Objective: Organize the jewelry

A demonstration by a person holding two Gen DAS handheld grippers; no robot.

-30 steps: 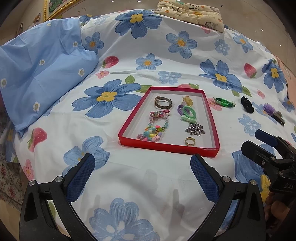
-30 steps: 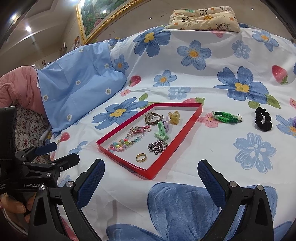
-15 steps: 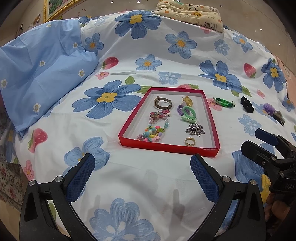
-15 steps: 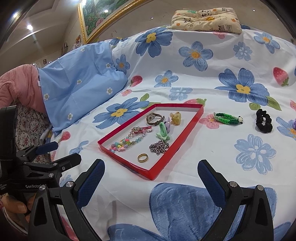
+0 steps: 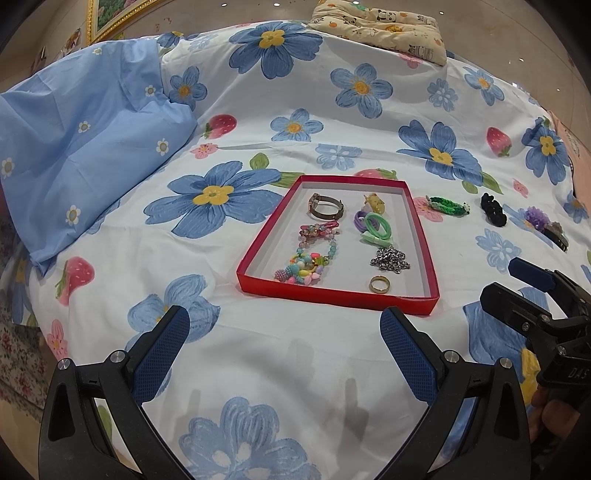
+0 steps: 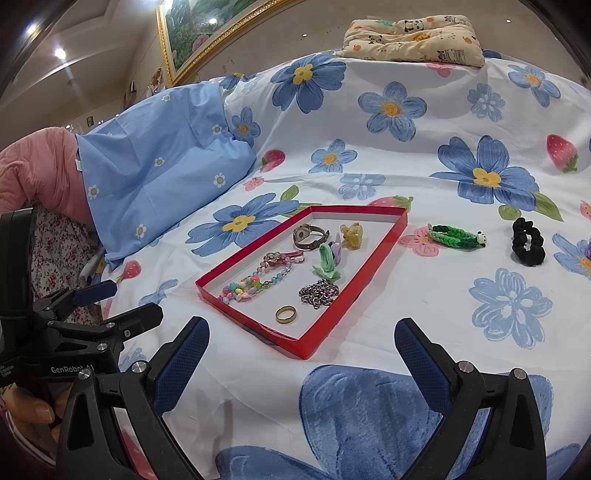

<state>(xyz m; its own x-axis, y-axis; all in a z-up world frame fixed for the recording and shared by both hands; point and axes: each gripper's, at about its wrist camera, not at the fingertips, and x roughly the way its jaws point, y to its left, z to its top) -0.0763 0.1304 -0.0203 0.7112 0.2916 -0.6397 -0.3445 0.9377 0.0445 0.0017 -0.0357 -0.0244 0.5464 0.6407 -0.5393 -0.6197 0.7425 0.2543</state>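
A red tray (image 5: 334,293) (image 6: 384,240) lies on the flowered bedspread. It holds a watch (image 5: 325,206), a beaded bracelet (image 5: 306,266), a silver chain (image 5: 390,259), a gold ring (image 5: 379,284) (image 6: 285,314), green and purple hair ties (image 5: 373,224) and a yellow clip (image 5: 375,202). Right of the tray lie a green braided bracelet (image 5: 447,206) (image 6: 456,236), a black scrunchie (image 5: 493,214) (image 6: 528,242) and a purple hair clip (image 5: 543,221). My left gripper (image 5: 284,345) is open and empty, in front of the tray. My right gripper (image 6: 301,352) is open and empty, near the tray's front right corner.
A light blue pillow (image 5: 85,147) lies at the left, with a pink cloth (image 6: 33,173) beside it. A folded panda-print cushion (image 6: 413,37) rests at the far edge of the bed. A framed picture (image 6: 207,33) hangs on the wall behind.
Both views have shifted very slightly; the right wrist view has drawn a touch closer to the tray. Both grippers stay open and empty.
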